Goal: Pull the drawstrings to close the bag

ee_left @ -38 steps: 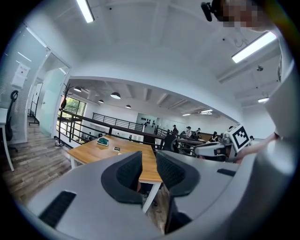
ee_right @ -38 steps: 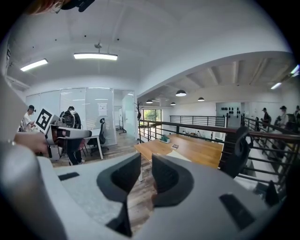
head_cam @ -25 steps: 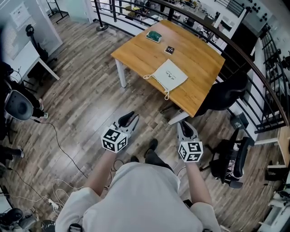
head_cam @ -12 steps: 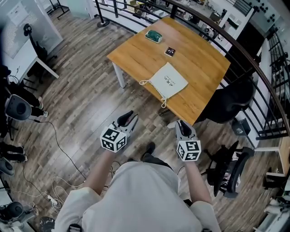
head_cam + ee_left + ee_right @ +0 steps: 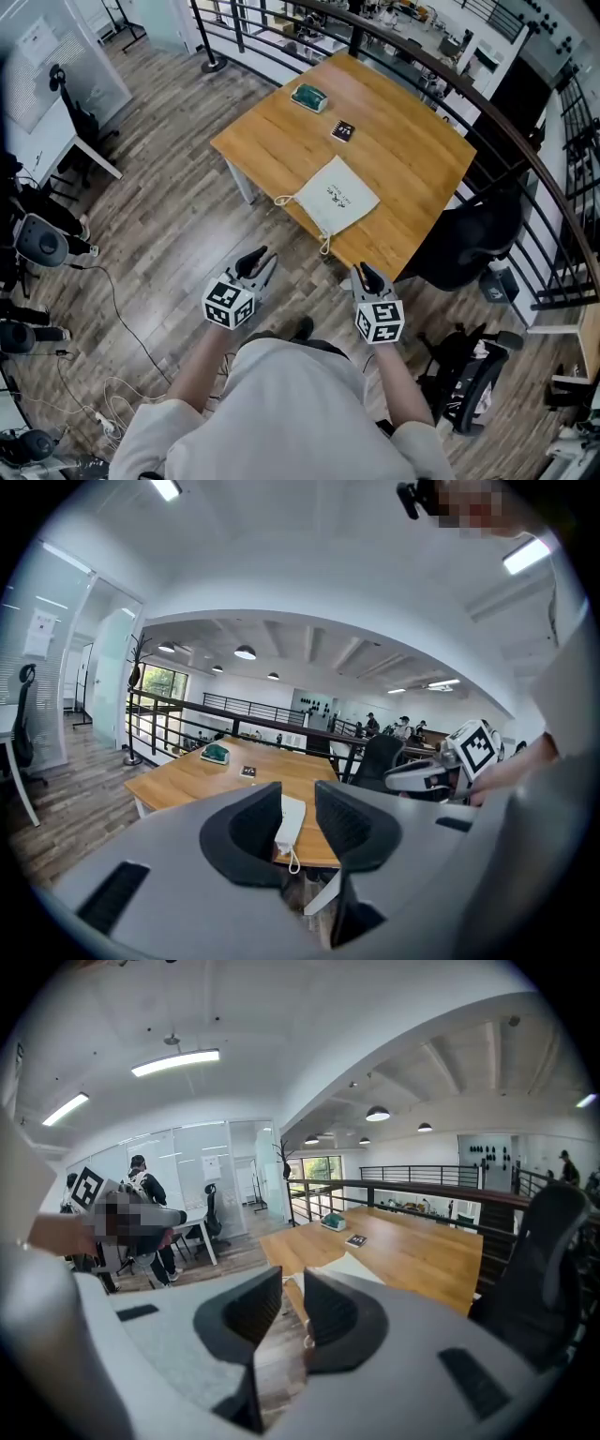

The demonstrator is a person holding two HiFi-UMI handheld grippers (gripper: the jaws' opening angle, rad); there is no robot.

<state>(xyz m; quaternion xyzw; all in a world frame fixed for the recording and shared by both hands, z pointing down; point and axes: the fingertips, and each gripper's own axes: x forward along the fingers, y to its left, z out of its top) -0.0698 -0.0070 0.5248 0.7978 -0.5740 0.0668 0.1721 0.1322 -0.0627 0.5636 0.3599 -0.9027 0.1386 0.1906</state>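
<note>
A flat cream cloth drawstring bag (image 5: 336, 195) is seen lying near the front edge of a light wooden table (image 5: 412, 141), its white cords (image 5: 283, 200) trailing at the left and over the edge. The left gripper (image 5: 260, 258) is held over the plank floor (image 5: 169, 206), short of the table, jaws moderately parted with nothing between them; the right gripper (image 5: 364, 274) is held alongside, jaws narrowly apart and likewise empty.
</note>
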